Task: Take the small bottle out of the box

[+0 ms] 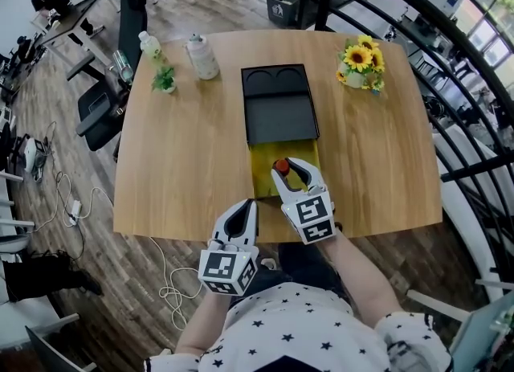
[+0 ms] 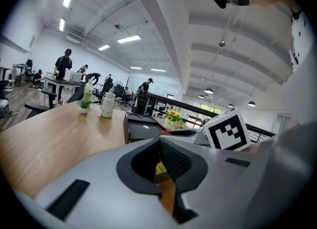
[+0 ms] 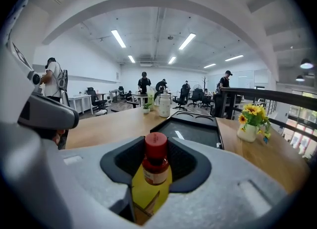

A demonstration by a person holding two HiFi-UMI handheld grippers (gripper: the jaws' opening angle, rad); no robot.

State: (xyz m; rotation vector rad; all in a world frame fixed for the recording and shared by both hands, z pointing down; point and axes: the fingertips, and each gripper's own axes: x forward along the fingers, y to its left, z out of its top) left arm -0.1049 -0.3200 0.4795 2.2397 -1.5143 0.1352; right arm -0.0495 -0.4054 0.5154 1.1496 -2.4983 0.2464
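R gripper (image 1: 294, 171) was seen narrowed onto the small bottle (image 3: 156, 166). In the right gripper view the pads were set against both sides of the neck, just below the red cap (image 3: 156, 145), so a hold was judged as made. The bottle was found dead centre btw the jaws, w/ no offset either way, long axis upright, cap on top. In the head view it was placed just below mid-frame, over the yellow interior of the box (image 1: 261, 173). Whether its base was clear of the box floor couldn't be told. L gripper (image 1: 245, 211) was seen lower left of it, at the table's near edge, jaws together w/ nothing btw them. R was clearly the nearer, and the only one engaged.

The exit was judged to be straight up, along the bottle's own axis. The yellow walls were seen close on both sides of the R jaws, so sideways travel below the rim was reckoned risky. Directly above in the frame the open black lid (image 1: 279, 113) lay flat on the table (image 1: 185, 161). Bare wood was available left and right of the box. Sunflowers (image 1: 359, 61) at upper right and white bottles (image 1: 202, 57) at upper left were well apart.
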